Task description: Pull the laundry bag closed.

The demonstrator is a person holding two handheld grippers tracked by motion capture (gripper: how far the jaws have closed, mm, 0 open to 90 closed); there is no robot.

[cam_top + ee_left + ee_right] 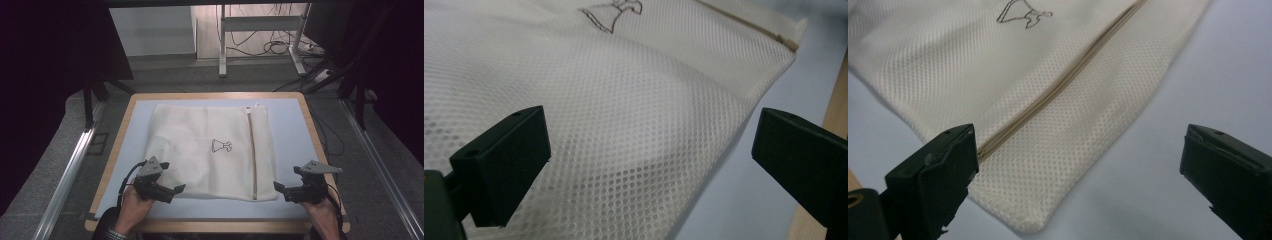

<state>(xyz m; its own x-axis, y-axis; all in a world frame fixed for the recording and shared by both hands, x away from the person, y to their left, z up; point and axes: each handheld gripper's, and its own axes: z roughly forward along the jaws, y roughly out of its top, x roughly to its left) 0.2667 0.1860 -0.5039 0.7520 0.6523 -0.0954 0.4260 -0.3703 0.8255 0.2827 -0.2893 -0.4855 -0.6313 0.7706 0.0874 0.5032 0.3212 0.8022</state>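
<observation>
Presently, item by item, nearest first.

Left gripper point(170, 190): held at the near left corner of the mesh laundry bag point(210, 150). Jaws stand wide apart, holding nothing; in the left gripper view they straddle the bag's near edge, one over the mesh, the other over bare mat. Contact with the fabric cannot be told.

Right gripper point(281, 189): held just beside the bag's near right corner. Jaws wide apart and empty; in the right gripper view the corner and the near end of the zipper point(1058, 85) lie between them.

Mesh laundry bag: cream, flat on the blue mat point(295, 130), roughly central on the wooden table point(210, 95). Zipper runs near to far along its right side; a small printed garment outline point(221, 146) sits mid-panel. Zipper appears closed; its pull looks to be at the far end point(248, 109), too small to confirm.

Handling note, as a judgement: the step in hand looks like taking the two near corners. Lower each gripper so one jaw slides under the hem, close on both layers of mesh, and avoid pinching the zipper tape alone. Lift both sides evenly to keep the bag from skewing.
</observation>
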